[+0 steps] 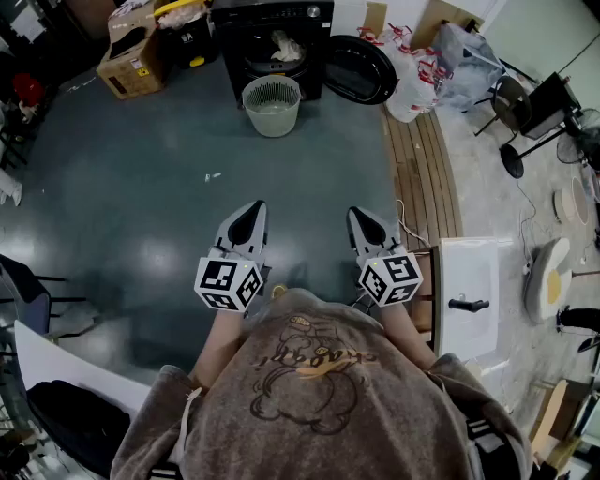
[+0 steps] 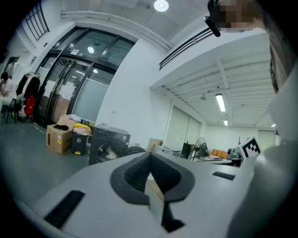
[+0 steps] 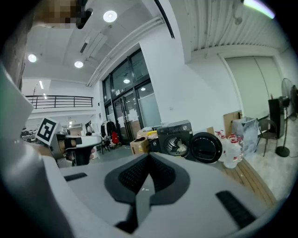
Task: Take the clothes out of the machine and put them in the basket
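Note:
A black front-loading machine (image 1: 272, 42) stands at the far end of the floor with its round door (image 1: 359, 68) swung open to the right. Pale clothes (image 1: 286, 47) show inside the drum. A light slatted basket (image 1: 272, 105) sits on the floor just in front of it. My left gripper (image 1: 249, 219) and right gripper (image 1: 363, 223) are held side by side close to my body, far from the machine, both shut and empty. The machine (image 2: 108, 145) appears small and distant in the left gripper view, and the machine (image 3: 174, 136) with its door (image 3: 205, 148) in the right gripper view.
A cardboard box (image 1: 134, 52) and a dark bin with a yellow lid (image 1: 185, 28) stand left of the machine. White bags (image 1: 417, 70) lie to its right. A wooden slatted platform (image 1: 425, 173) runs along the right, with a white cabinet (image 1: 473, 300) near my right arm.

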The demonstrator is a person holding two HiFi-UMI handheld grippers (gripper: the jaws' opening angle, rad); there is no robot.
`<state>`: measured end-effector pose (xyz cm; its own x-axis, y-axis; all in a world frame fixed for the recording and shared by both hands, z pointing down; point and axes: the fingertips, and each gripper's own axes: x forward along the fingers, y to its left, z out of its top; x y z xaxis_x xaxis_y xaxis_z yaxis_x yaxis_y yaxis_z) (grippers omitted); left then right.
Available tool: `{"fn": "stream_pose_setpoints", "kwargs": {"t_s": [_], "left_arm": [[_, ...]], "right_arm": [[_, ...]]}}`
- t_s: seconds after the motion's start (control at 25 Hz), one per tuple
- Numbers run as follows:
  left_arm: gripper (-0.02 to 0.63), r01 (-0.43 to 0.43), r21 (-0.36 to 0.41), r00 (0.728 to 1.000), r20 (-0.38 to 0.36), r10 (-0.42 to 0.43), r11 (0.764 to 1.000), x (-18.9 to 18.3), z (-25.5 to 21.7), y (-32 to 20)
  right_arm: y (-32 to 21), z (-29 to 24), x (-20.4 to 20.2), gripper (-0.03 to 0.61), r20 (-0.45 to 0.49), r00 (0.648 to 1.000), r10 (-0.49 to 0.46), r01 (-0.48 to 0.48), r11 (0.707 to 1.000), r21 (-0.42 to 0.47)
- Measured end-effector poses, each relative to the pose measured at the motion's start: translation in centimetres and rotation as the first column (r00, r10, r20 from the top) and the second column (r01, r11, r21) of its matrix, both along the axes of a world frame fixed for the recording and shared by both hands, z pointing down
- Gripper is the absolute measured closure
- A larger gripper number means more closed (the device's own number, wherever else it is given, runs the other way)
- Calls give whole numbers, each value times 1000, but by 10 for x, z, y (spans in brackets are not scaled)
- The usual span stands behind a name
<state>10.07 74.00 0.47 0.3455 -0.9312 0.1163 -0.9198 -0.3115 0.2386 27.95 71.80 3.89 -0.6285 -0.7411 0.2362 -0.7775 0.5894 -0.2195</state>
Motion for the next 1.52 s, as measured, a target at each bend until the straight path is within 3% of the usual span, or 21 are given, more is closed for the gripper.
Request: {"fn": "stream_pose_setpoints", "kwargs": {"t_s": [0.56, 0.84, 1.12, 1.52], "left_arm": [[607, -71, 4, 997, 8, 71, 997, -54, 9, -46], [607, -66, -14, 998, -6, 66, 998, -66, 22, -86], [607, -53, -11, 999, 5, 53, 999, -83, 35, -163], [607, 5, -15, 1000, 18, -5, 1000, -85, 15, -330]], "right_arm": [[-43, 3, -63, 581, 37, 998, 43, -43, 999, 19], [-83, 22, -65, 581, 12, 998, 65, -65, 998, -14], [-163, 39, -84, 581, 10, 999, 37, -37, 999, -17], [-337, 16, -94, 581, 35, 998, -59, 60, 998, -17]]}}
